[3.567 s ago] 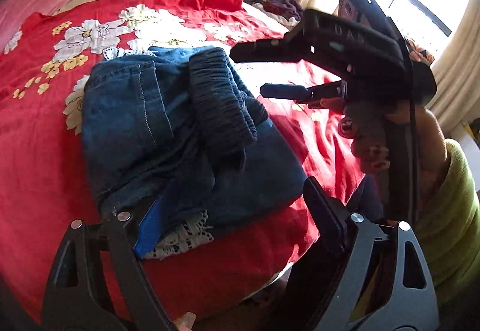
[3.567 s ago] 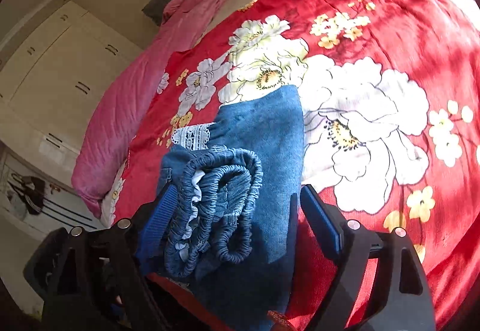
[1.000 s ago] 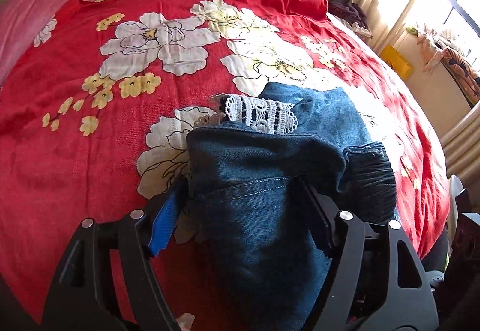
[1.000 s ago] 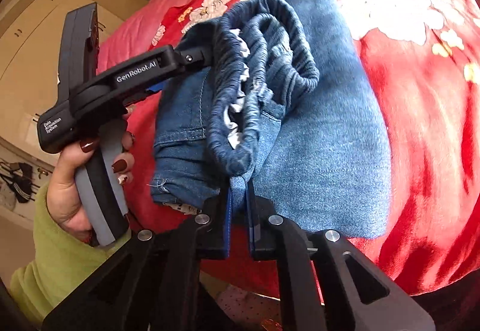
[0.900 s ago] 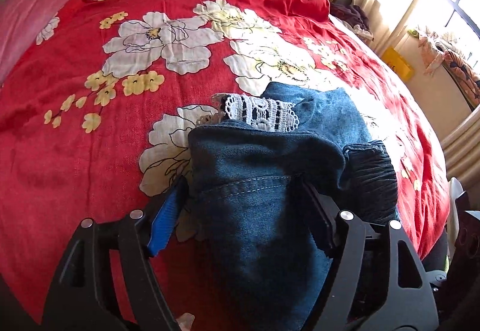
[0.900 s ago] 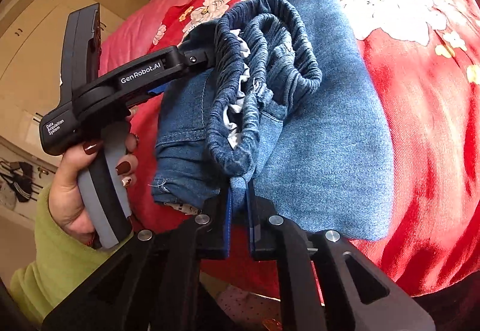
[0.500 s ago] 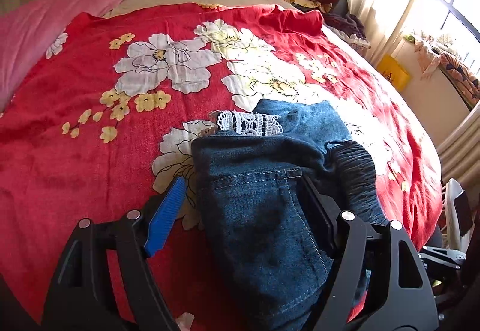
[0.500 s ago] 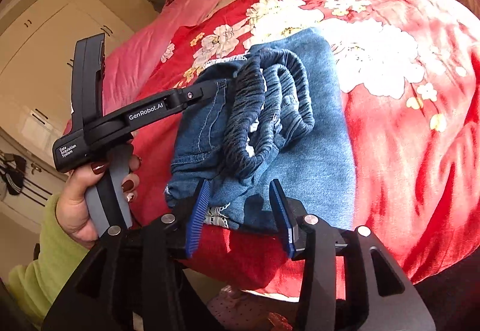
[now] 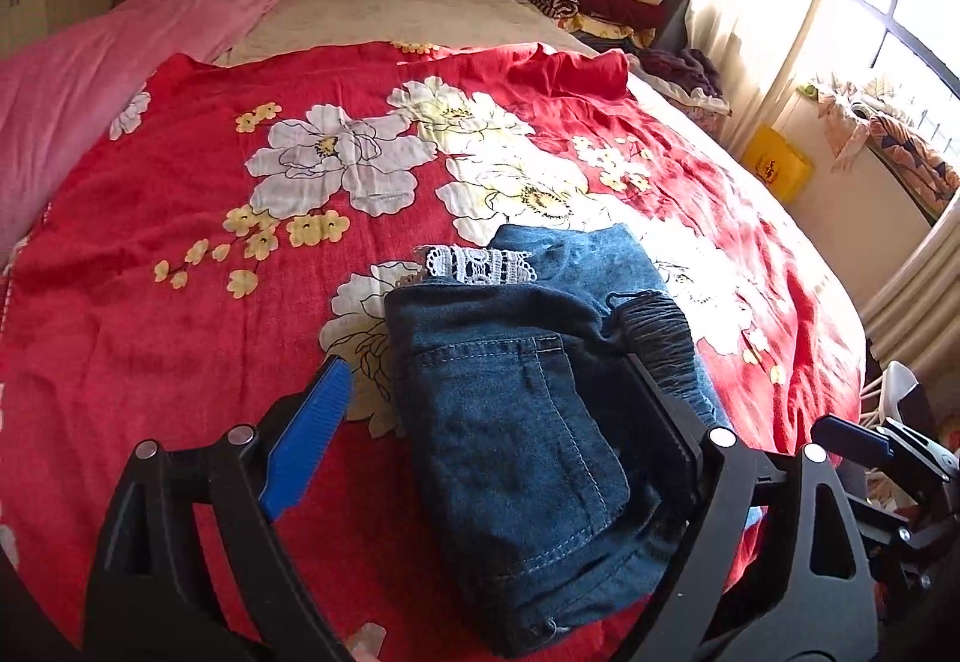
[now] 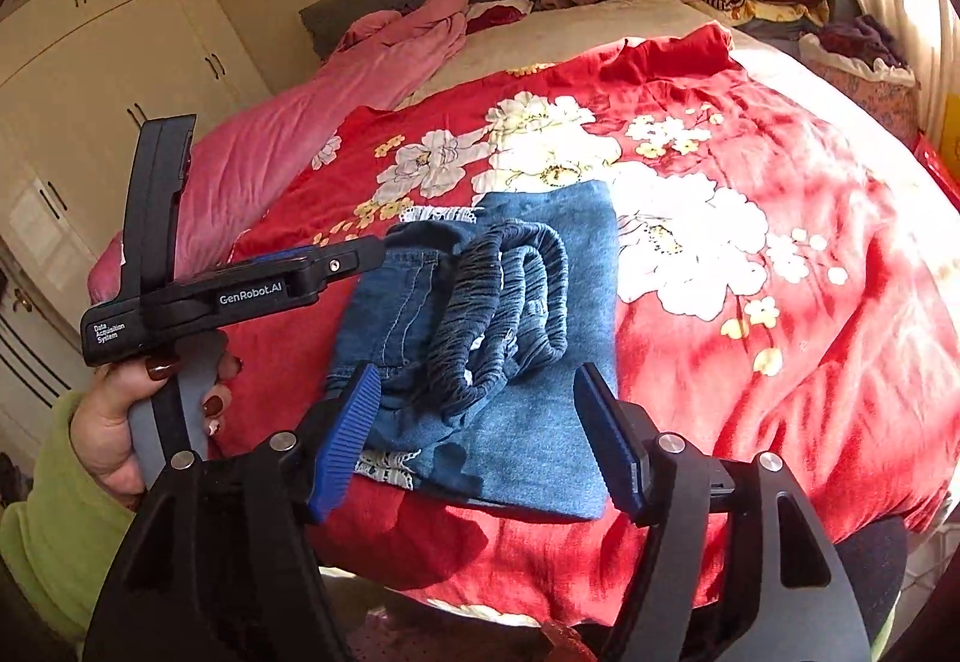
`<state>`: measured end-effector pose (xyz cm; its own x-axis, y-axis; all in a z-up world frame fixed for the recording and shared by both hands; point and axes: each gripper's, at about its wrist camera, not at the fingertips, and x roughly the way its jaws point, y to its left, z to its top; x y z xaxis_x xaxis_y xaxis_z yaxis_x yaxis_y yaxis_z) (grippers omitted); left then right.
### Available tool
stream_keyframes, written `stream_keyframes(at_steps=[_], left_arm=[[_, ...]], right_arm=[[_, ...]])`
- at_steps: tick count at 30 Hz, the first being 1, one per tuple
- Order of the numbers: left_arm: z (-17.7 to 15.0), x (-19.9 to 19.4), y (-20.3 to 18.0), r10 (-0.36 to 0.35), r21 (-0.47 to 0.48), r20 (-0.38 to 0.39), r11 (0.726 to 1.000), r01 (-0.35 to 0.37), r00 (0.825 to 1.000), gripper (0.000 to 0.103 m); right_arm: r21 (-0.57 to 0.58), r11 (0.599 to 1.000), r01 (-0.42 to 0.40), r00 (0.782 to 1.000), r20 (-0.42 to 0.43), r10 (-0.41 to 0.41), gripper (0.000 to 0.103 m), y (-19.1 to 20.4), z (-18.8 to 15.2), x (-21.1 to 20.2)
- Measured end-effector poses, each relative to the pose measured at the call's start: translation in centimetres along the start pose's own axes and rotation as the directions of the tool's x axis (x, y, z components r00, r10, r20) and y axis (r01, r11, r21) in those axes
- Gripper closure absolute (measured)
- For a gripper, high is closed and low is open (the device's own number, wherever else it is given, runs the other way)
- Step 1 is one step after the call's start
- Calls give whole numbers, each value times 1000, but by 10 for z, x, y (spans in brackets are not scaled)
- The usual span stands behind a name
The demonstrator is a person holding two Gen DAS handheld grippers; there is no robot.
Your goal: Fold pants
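Both grippers have let go of the pants and drawn back from them. A second ago the left gripper straddled the denim bundle closely, and the right gripper was pinched tight on the elastic waistband; now neither touches cloth.

On the left, the fingers are spreading to nearly their widest. The folded pants lie ahead of and below them, with nothing pressed between the pads. A strip of white lace trim peeks out at the bundle's far edge, beyond the fingertips.

On the right, the fingers are opening too, at a moderate gap. The waistband that was clamped between them now rests coiled on top of the bundle, just beyond the tips and free of them. The person's hand holding the left tool shows to the left of these fingers.

The pants sit as a compact folded packet near the close edge of the bed, on its red flowered cover. By the look of it the fold is done and this is the release; what remains is at most a tidy-up of the loose waistband.
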<state>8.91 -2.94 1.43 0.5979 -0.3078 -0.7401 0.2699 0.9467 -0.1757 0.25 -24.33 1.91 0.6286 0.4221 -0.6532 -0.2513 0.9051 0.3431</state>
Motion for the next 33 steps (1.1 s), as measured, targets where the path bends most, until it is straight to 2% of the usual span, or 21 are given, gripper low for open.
stream_keyframes(at_steps=[3,4,5,18,33], left_arm=[[-2,-7,-2,3,4,12,1000,-3,1000,17],[-3,-8,-3,7,8,14,1000,-7,1000,17],[-3,-10,-3,12,11,16,1000,-12,1000,16],[-9,-35,1,40,10,58,999,-41,998,10],[-21,-39,22,60,-41,57,998,-57,997,10]], right_arm=[[-2,1000,8,1000,16,-8,33,-1,2,-5],[0,1000,13,1000,23,-13,25,-2,3,-7],[0,1000,17,999,31,-17,23,-3,3,-10],[-7,998,70,993,93,-69,23,-8,10,-30],[-34,990,139,988,67,-137,23,-22,15,-21]])
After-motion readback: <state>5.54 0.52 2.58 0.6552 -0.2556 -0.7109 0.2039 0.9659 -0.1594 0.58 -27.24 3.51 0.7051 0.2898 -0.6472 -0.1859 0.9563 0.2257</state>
